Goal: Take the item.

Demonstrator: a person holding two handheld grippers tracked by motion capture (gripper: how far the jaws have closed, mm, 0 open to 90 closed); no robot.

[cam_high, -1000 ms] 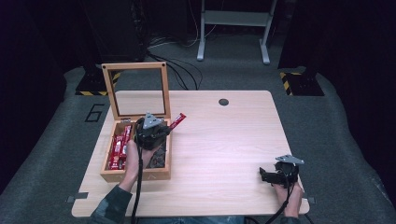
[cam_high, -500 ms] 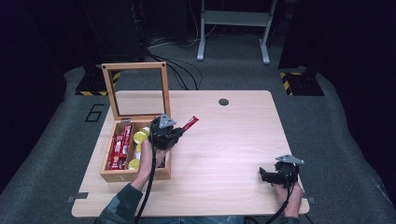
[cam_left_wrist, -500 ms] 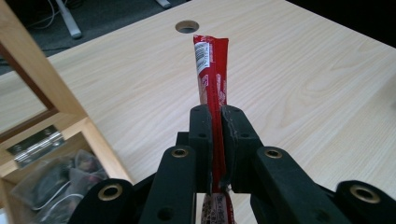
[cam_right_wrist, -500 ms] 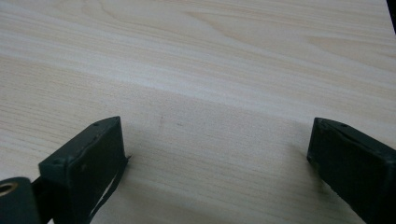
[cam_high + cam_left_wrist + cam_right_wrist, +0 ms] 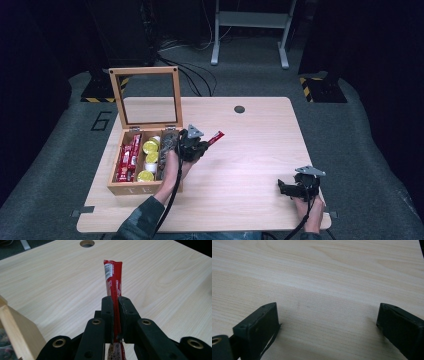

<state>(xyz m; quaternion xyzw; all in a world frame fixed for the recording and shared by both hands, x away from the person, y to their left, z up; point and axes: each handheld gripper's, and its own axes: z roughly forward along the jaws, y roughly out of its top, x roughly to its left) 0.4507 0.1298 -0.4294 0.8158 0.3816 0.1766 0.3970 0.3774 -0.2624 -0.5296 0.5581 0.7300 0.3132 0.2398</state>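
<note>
From the high view, my left gripper [image 5: 200, 145] held a red stick sachet [image 5: 216, 137] just off the wooden box's [image 5: 120, 187] right edge, its long axis pointing toward the table's [image 5: 260, 150] far right corner. My right gripper [image 5: 286, 187] rested by the near right corner.

In the left gripper view, the jaws were clenched on the sachet [image 5: 113, 277] near its lower end; it looked light, soft and crinkly, best pinched flat.

In the right gripper view, my jaws stood wide apart, holding nothing.

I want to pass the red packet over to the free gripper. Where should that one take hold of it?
Grip the red packet at its free far end, beyond the left gripper that pinches its lower part. It is long, flat and thin, so the open right gripper should probably close across its flat faces, coming from that end.
</note>
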